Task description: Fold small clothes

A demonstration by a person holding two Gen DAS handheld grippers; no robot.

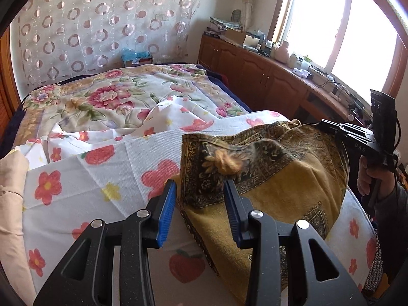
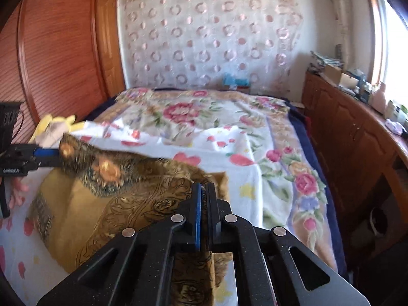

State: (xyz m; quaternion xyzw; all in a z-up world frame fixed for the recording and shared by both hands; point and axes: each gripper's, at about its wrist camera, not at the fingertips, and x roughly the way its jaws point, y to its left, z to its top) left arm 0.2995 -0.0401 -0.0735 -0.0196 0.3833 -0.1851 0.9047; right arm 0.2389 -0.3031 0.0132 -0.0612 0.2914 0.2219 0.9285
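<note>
Both wrist cams look close over bed [image 1: 107, 97], sharing yellow cloth [image 2: 76, 204].

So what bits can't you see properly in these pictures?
- Mustard-yellow patterned cloth: its near part is hidden under the left gripper in the left wrist view, and its raised corner is blurred.
- Same cloth in the right wrist view: the edge pinched by the right gripper is hidden between the pads.
- Clutter on the wooden cabinet: too small to name.
- Window: glare hides everything outside.
</note>
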